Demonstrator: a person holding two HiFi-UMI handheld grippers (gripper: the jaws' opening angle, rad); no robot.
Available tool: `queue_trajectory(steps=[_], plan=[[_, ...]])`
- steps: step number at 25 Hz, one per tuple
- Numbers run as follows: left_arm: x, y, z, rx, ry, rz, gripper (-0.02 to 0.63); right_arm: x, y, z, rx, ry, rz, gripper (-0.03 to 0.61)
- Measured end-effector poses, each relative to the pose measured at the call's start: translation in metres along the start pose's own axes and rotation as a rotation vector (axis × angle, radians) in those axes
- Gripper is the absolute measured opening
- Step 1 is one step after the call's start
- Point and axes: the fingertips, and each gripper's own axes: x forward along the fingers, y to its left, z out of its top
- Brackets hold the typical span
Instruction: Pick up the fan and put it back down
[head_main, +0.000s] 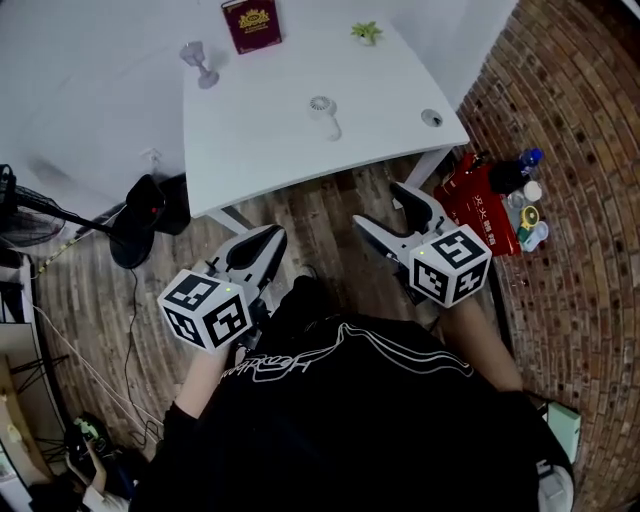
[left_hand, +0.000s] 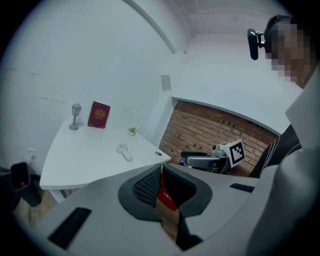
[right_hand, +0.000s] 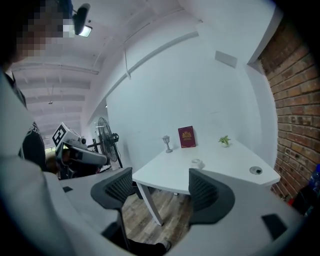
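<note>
Both — left claw (head_main: 270, 236), right claw (head_main: 378, 206) — hang short of table (head_main: 300, 162) edge; fan (head_main: 320, 108) beyond.

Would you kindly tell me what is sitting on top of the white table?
On the white table: a small white handheld fan, a maroon book, a grey lantern figurine, a tiny green plant and a round grommet. Nothing covers its top.
</note>
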Motion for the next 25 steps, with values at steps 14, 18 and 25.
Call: queue_trajectory(steps=[14,18,25], plan=[[0.087,0.099,0.062,-0.016,0.074,-0.083,0.04,0.113,-0.077,0.021,0.082,0.069,-0.084,0.337],[0.107,0.127,0.073,-0.044,0.102,-0.105,0.04,0.15,-0.1,0.019,0.103,0.108,-0.111,0.337],[0.126,0.178,0.097,-0.058,0.112,-0.116,0.04,0.21,-0.13,0.01,0.117,0.187,-0.148,0.337]])
